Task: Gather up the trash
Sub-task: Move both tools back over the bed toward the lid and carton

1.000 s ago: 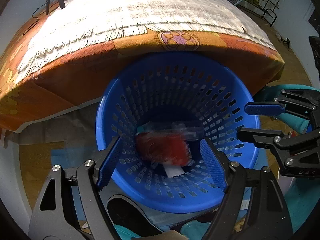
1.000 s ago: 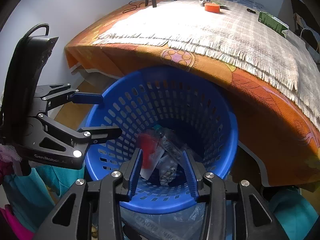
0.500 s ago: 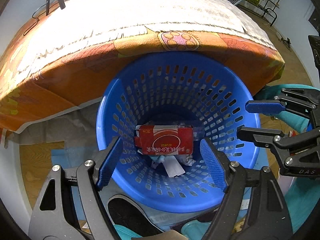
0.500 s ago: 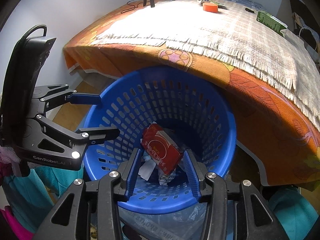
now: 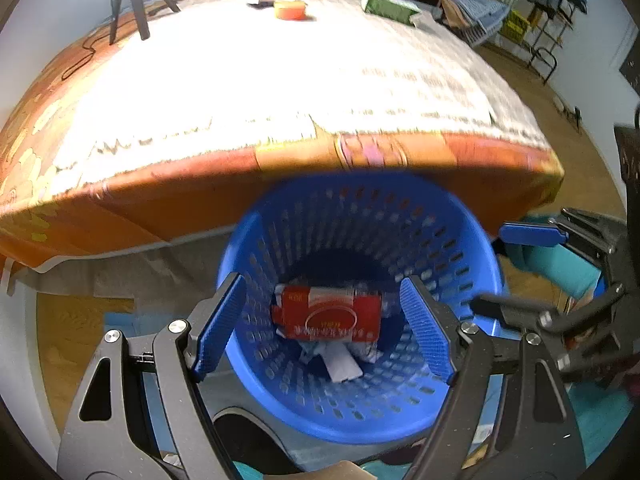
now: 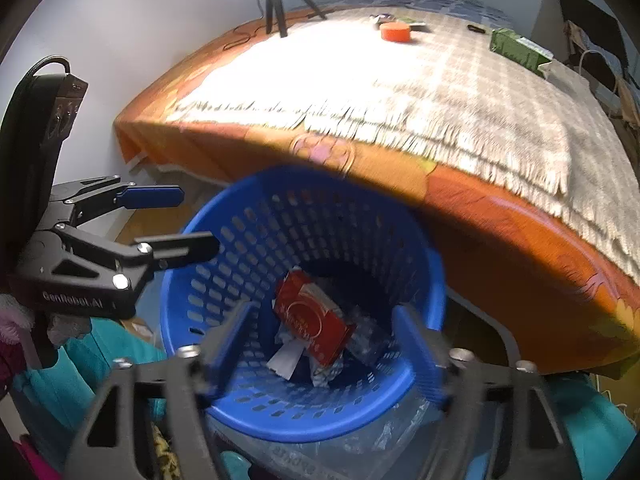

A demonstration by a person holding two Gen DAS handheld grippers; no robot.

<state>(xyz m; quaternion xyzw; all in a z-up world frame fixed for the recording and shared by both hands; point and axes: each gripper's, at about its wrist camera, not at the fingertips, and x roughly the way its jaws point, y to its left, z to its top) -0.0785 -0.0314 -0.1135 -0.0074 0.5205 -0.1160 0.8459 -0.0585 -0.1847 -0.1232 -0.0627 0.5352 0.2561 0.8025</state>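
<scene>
A blue perforated basket stands on the floor against the cloth-covered table. At its bottom lies a red box on white crumpled paper scraps. My left gripper hangs open above the basket with nothing between its blue pads. At the basket's right rim is my right gripper. In the right wrist view the right gripper is over the same basket, its jaws opening and empty. The red box lies far below them, and the left gripper shows at the left.
The table carries an orange cloth under a fringed plaid blanket. At its far end are an orange tape roll, a green box and a tripod. Teal fabric lies around the basket.
The red box fell and came to rest on the scraps at the basket's bottom. The right gripper's jaws spread wider. The left gripper rose a little, so more of the tabletop shows.
</scene>
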